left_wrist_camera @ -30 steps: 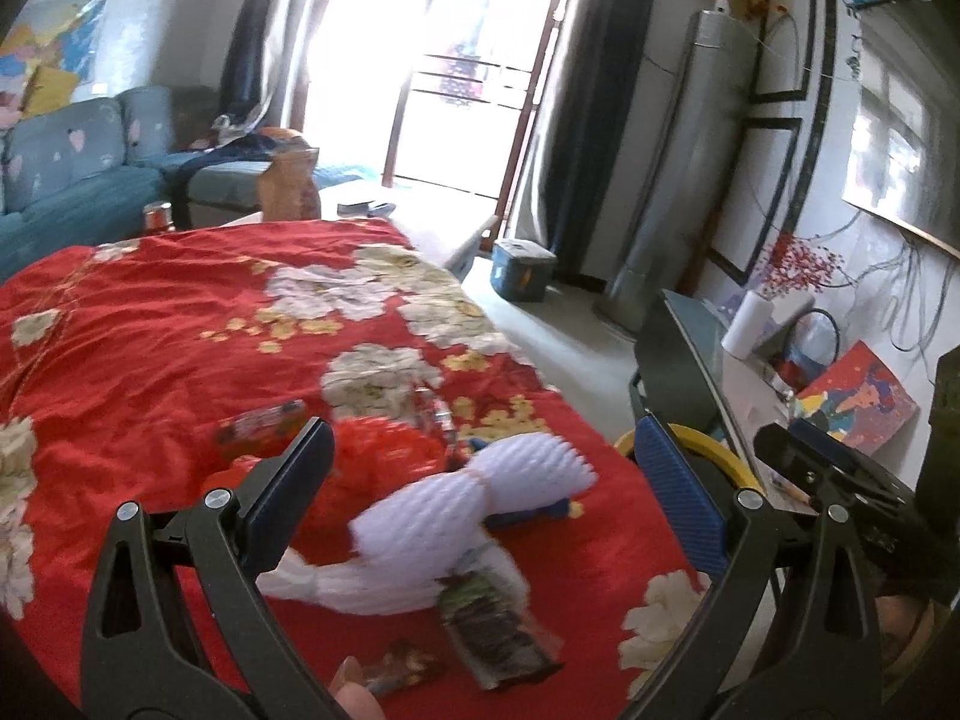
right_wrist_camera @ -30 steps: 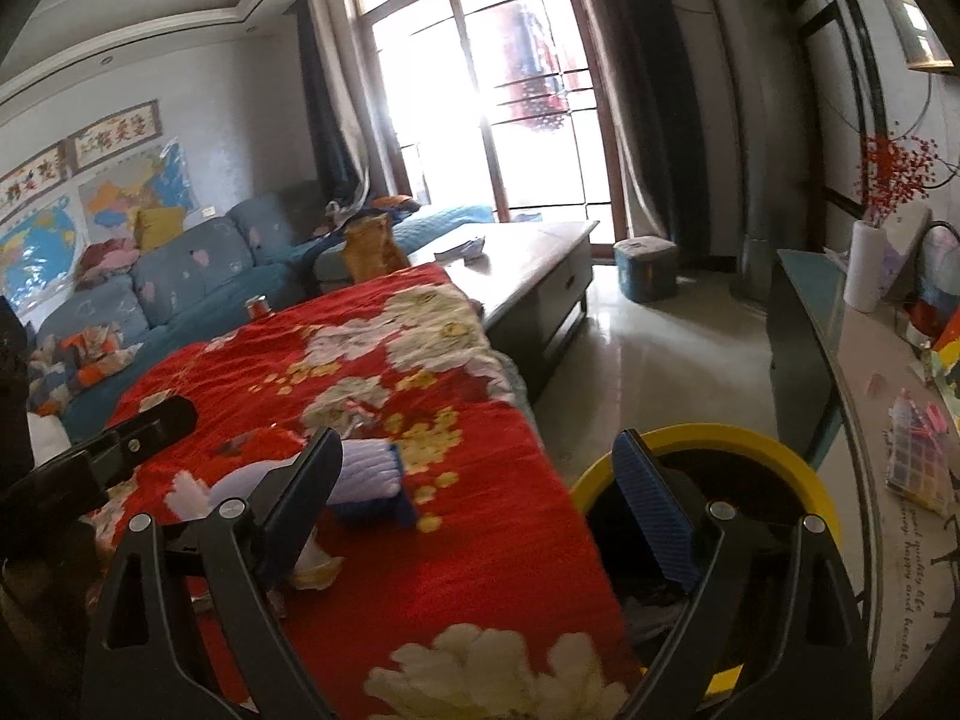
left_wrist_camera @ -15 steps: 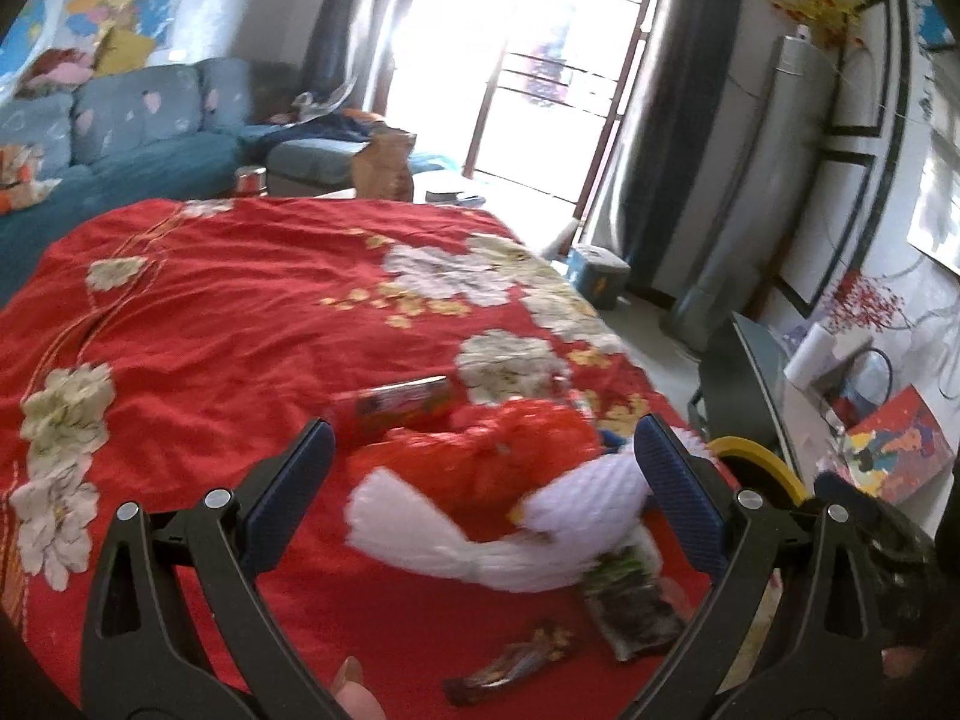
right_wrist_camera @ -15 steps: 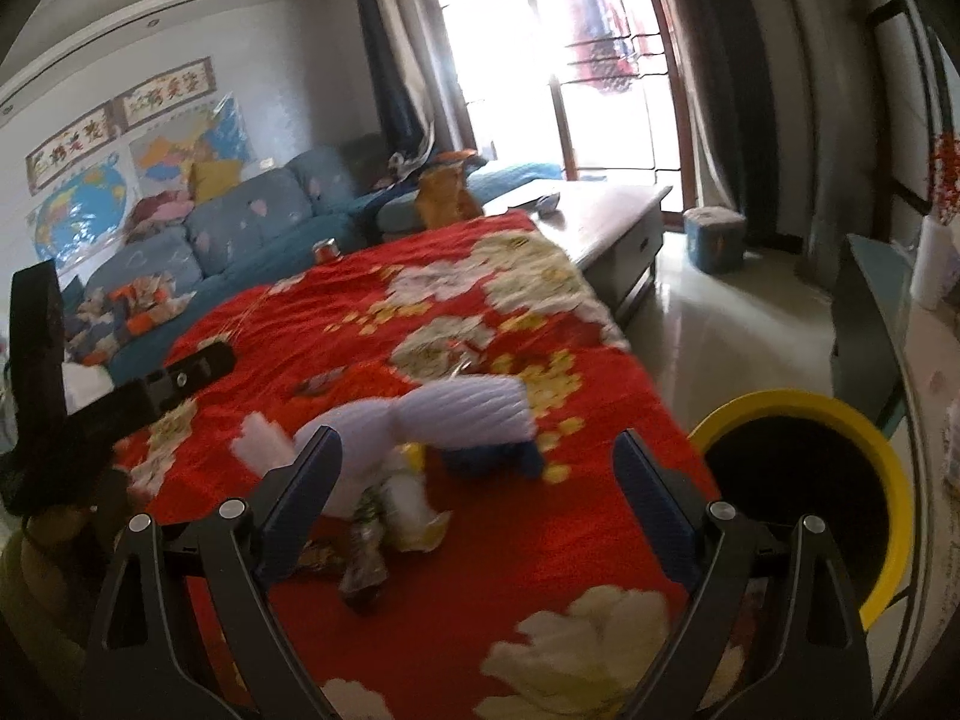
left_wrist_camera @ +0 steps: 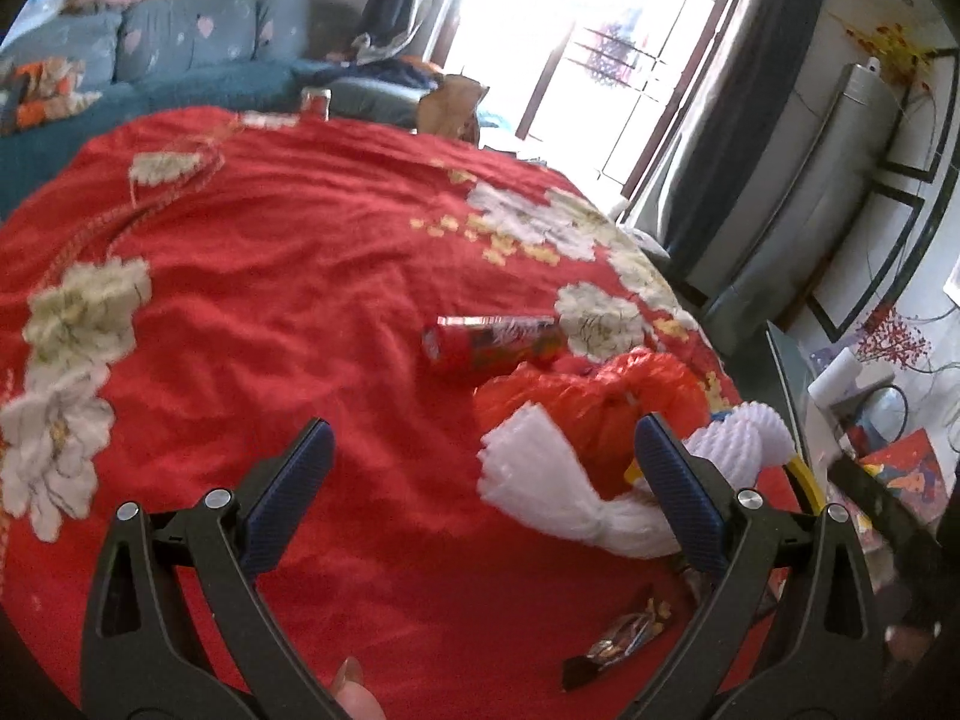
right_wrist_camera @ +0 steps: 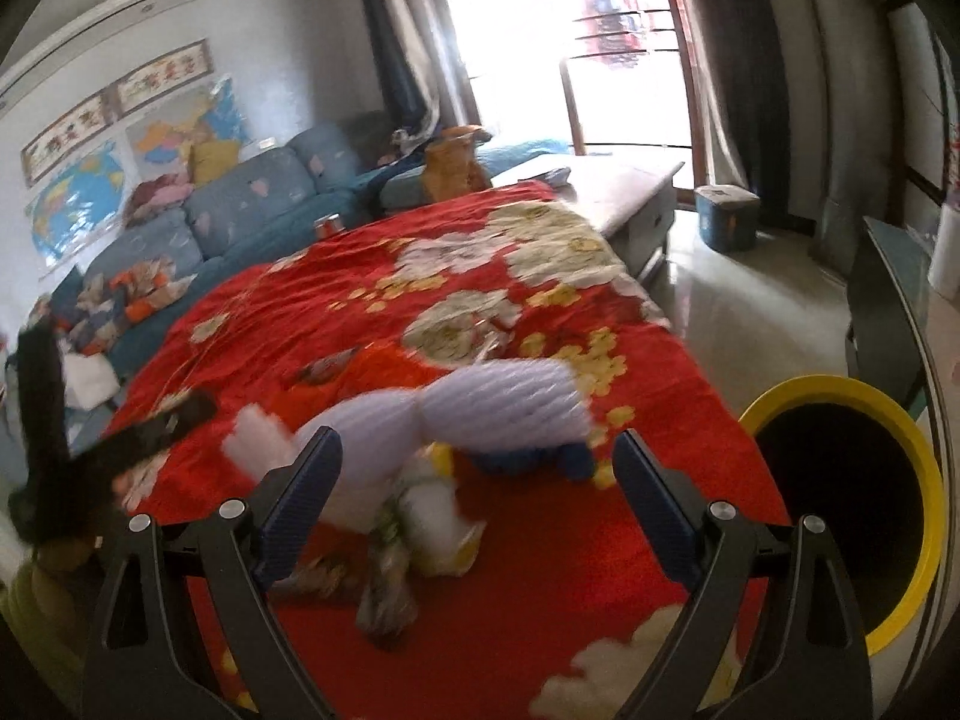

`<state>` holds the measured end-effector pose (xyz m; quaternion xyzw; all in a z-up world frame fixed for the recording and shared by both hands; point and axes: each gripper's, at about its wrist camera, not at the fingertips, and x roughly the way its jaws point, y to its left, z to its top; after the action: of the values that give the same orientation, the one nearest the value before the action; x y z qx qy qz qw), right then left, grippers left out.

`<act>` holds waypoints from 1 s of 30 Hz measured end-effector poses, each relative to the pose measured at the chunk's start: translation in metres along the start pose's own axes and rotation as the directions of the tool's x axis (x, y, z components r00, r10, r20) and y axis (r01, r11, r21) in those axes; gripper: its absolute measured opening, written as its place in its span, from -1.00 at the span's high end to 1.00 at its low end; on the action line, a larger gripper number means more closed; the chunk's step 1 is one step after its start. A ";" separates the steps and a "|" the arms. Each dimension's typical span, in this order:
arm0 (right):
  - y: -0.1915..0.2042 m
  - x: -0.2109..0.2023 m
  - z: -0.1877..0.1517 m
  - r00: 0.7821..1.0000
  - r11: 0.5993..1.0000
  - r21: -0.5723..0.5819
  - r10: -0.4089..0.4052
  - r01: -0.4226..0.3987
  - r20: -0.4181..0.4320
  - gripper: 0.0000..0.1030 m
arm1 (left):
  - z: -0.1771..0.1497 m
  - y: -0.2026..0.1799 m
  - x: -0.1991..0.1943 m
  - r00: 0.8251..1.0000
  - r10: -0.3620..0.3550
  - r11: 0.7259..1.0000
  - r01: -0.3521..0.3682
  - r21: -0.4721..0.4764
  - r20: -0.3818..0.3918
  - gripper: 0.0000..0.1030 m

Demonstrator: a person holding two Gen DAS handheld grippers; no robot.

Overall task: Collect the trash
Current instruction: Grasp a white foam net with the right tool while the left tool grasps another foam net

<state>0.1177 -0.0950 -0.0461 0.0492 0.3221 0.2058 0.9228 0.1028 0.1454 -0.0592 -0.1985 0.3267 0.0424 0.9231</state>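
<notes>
Trash lies on a red flowered cloth [left_wrist_camera: 288, 276]. In the left wrist view I see a red snack tube [left_wrist_camera: 492, 347], a crumpled orange-red plastic bag [left_wrist_camera: 588, 396], a white foam net sleeve [left_wrist_camera: 558, 492] and a dark wrapper [left_wrist_camera: 624, 639]. My left gripper [left_wrist_camera: 480, 498] is open and empty above the cloth, left of the foam. In the right wrist view the foam sleeve [right_wrist_camera: 480, 414], a blue item [right_wrist_camera: 534, 459] and crumpled wrappers [right_wrist_camera: 414, 534] lie ahead. My right gripper [right_wrist_camera: 474, 498] is open and empty just before them. A yellow-rimmed black bin [right_wrist_camera: 852, 510] stands at right.
A blue sofa [right_wrist_camera: 240, 216] runs along the far left. A low table [right_wrist_camera: 624, 192] and a blue box [right_wrist_camera: 726, 216] stand toward the bright glass door. A dark desk edge [right_wrist_camera: 882, 312] with clutter is at right. The left gripper [right_wrist_camera: 108, 450] shows at left, blurred.
The left gripper has swung left, so the trash pile now sits at its right finger. The right gripper has moved closer to the foam sleeve and wrappers. Both stay open.
</notes>
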 end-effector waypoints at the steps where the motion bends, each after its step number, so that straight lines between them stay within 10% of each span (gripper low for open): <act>1: -0.004 0.004 0.002 1.000 1.000 0.013 -0.007 0.007 0.000 -0.72 | -0.002 0.002 0.003 1.000 -0.009 1.000 0.009 -0.007 -0.010 -0.78; 8: -0.027 0.036 0.015 0.998 0.997 0.081 0.016 -0.011 -0.060 -0.70 | -0.017 0.007 0.017 0.996 -0.072 0.996 0.069 -0.063 -0.057 -0.55; 22: -0.027 0.035 0.014 0.989 0.993 0.059 0.108 -0.103 -0.096 0.97 | -0.020 0.003 0.017 0.991 -0.126 0.990 0.121 -0.073 -0.055 0.71; 30: -0.034 0.023 0.014 0.989 0.988 0.102 0.125 -0.118 -0.074 0.94 | -0.001 -0.005 -0.012 0.989 -0.146 0.989 0.147 -0.033 0.037 0.79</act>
<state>0.1544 -0.1162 -0.0556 0.1055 0.3648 0.2475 0.8913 0.0944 0.1413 -0.0507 -0.2377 0.2947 -0.0163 0.9254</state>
